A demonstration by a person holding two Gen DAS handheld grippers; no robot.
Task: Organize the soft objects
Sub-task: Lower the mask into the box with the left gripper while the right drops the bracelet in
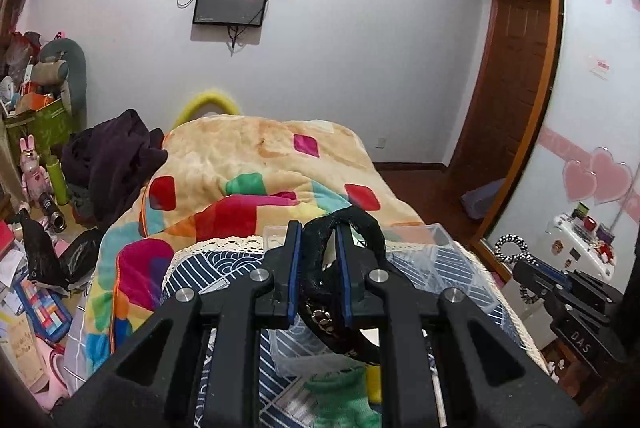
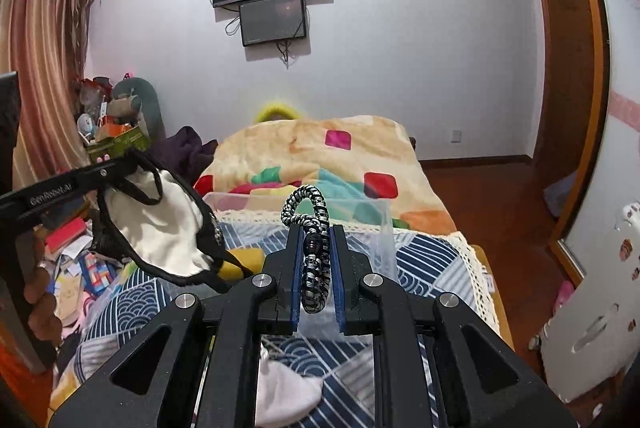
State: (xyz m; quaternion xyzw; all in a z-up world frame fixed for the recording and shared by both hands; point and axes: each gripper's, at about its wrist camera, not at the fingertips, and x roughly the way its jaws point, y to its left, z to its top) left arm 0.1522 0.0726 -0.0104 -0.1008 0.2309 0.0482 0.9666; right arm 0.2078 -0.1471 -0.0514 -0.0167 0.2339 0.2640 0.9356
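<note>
My left gripper [image 1: 318, 228] is shut on a black eye mask [image 1: 320, 268] with a white lining and studded edge, held above the bed. In the right wrist view the mask [image 2: 160, 228] hangs from the left gripper [image 2: 120, 164] at the left. My right gripper [image 2: 316, 228] is shut on a black-and-white braided rope loop [image 2: 314, 228], held above a clear plastic box [image 2: 376, 220]. The rope [image 1: 510, 248] and right gripper [image 1: 536, 270] also show in the left wrist view. The clear box [image 1: 436, 240] lies ahead of the mask.
A blue patterned bedspread [image 2: 420, 256] with a lace edge and a colourful blanket [image 1: 260, 156] cover the bed. A green sock [image 1: 340, 396] and a white cloth [image 2: 284, 392] lie near me. Clutter fills the floor at the left [image 1: 36, 288]. A white cabinet [image 2: 592, 308] stands at the right.
</note>
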